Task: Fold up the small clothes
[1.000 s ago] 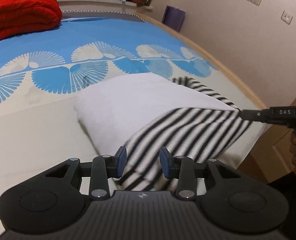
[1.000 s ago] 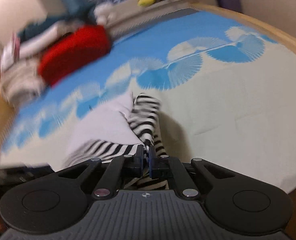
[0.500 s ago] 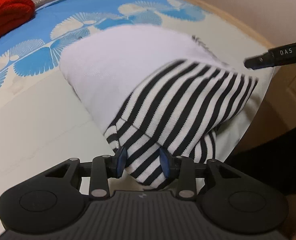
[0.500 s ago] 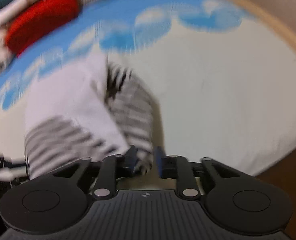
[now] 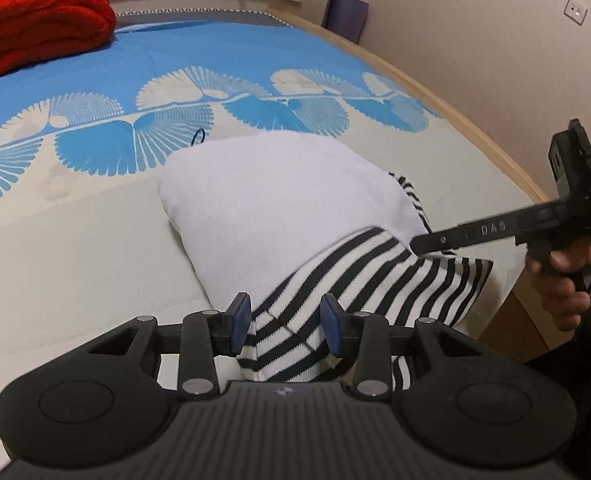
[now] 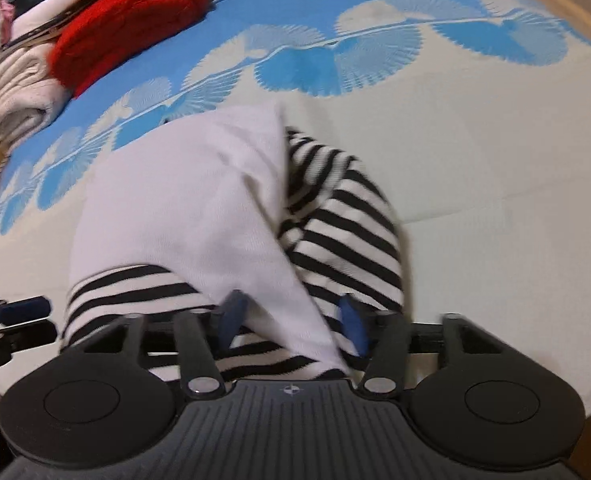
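At the bed's lower-right edge, the left claw grips the striped garment's hem; the right claw, closing, straddles its white corner unpinched.

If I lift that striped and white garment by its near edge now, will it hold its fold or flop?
Likely flop: the garment is soft knit, draping in rounded folds on the bed. It looks light, so it should lift easily. The striped sleeve bunches loosely and may slide out unless the left gripper and right gripper both pinch layers.
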Available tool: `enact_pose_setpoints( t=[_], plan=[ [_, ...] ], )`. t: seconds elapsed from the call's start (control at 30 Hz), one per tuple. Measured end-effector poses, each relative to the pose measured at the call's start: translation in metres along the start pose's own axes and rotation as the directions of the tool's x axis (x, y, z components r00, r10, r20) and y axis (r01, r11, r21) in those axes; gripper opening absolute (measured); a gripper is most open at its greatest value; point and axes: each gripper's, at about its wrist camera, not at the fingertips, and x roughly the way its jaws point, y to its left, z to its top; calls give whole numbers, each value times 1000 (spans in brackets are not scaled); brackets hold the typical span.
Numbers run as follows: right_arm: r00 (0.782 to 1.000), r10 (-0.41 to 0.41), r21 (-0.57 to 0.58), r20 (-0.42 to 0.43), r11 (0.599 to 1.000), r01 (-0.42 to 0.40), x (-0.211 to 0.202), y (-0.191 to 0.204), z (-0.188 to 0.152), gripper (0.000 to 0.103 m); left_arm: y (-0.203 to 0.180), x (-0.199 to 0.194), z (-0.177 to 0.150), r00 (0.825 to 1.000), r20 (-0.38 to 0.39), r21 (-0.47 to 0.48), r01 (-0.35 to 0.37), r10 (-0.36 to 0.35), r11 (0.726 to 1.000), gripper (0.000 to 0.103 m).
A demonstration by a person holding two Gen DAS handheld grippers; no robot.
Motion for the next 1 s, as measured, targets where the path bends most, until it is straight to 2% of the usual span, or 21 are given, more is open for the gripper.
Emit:
enact_pose_setpoints(
  t=[0.03,0.07,0.13,0.23,0.27,0.3,0.37,0.4,0.47,0.5,0.57,0.6,0.67,0.73,0.8,0.87,0.9,0.93,1.0],
  plan=[
    [1000,18,-27,3,999,-18,-2,4,0,10,0,-1,1,1000,11,4,2,-2,1000,43],
    [999,34,-56,20,998,-33,-7,9,1,3,0,-2,1,1000,20,7,5,-5,1000,43],
    [993,82,-65,90,995,-76,-28,12,2,2,-2,-3,3,999,39,10,24,-24,1000,43],
    [964,140,48,224,987,-154,-70,-9,1,2,-9,-3,5,996,59,22,69,-70,997,43],
    [959,152,79,239,981,-175,-79,-17,-2,1,-13,-4,5,994,61,33,89,-91,995,43],
    [963,131,89,237,984,-156,-84,-22,-4,1,-19,-2,4,992,59,55,112,-115,992,43],
    [984,41,99,173,993,-59,-76,-30,-9,1,-30,7,0,990,18,100,134,-136,986,43],
    [992,3,117,129,993,-18,-67,-34,-11,1,-36,20,-4,991,-48,137,129,-123,982,43],
    [998,-56,128,37,991,51,-47,-38,-14,1,-49,42,-17,988,-144,236,84,-50,968,43],
    [996,-85,113,-9,990,86,-35,-36,-15,1,-55,48,-23,988,-156,294,56,-10,954,43],
    [990,-118,49,-80,991,122,-15,-24,-18,1,-64,47,-26,992,-128,361,34,14,932,44],
    [985,-148,-2,-87,989,148,-10,-14,-19,1,-63,44,-25,992,-125,349,37,8,936,44],
    [983,-179,-57,-51,983,176,-14,-1,-18,3,-54,39,-20,993,-120,299,46,-10,953,45],
    [981,-191,-79,43,978,194,-32,6,-16,4,-42,27,-13,997,-78,249,38,-19,968,45],
    [968,-188,-120,165,971,209,-54,16,-18,12,-31,17,-4,999,-32,194,40,-34,980,45],
    [963,-121,-164,239,973,163,-72,23,-25,12,-18,10,8,999,7,124,43,-44,991,45],
    [967,-66,-192,246,975,116,-77,27,-28,12,-13,9,13,999,18,94,40,-42,995,45],
    [972,-8,-230,236,971,64,-77,33,-31,12,-9,10,18,999,23,72,36,-38,997,45],
    [981,58,-319,185,948,5,-69,44,-39,12,-1,13,29,999,34,50,32,-33,998,45]
  ],
)
